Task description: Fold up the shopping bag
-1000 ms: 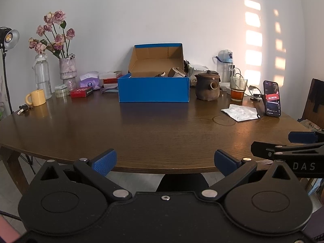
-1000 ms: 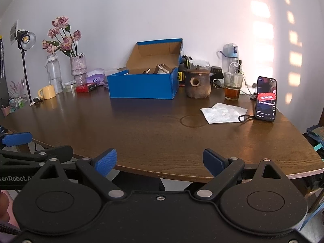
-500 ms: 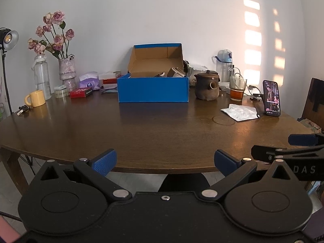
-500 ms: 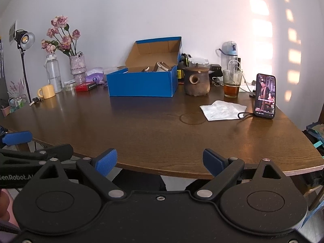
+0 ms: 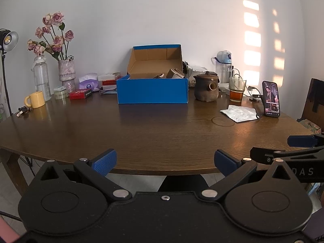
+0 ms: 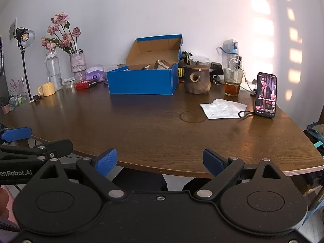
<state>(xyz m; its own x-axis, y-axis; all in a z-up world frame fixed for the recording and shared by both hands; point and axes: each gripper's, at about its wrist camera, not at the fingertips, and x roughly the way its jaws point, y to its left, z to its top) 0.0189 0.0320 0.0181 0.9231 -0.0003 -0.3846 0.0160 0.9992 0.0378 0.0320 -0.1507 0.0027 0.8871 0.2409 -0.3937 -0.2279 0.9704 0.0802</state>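
Both tools, left tool (image 5: pixel 165 160) and right tool (image 6: pixel 160 160), hover wide and empty, unmoved; only the phone (image 6: pixel 265 95) video changed — folded white bag (image 6: pixel 223 108) untouched.

Landmark: blue box (image 5: pixel 152 90), open, lid up, at the table's (image 5: pixel 154 133) far middle. Nearer than the box: bare wood across to the near edge, open passage. Left of the box: red packet (image 5: pixel 80 93), vase (image 5: pixel 65 73), bottle (image 5: pixel 41 77), yellow mug (image 5: pixel 36 99) block the far-left corner. Right of the box: teapot (image 5: pixel 206 88) just beside, then glass of tea (image 5: pixel 236 90). Nearer than those, white crumpled sheet (image 6: pixel 223 109) and upright phone (image 6: pixel 265 95) close off the right side.
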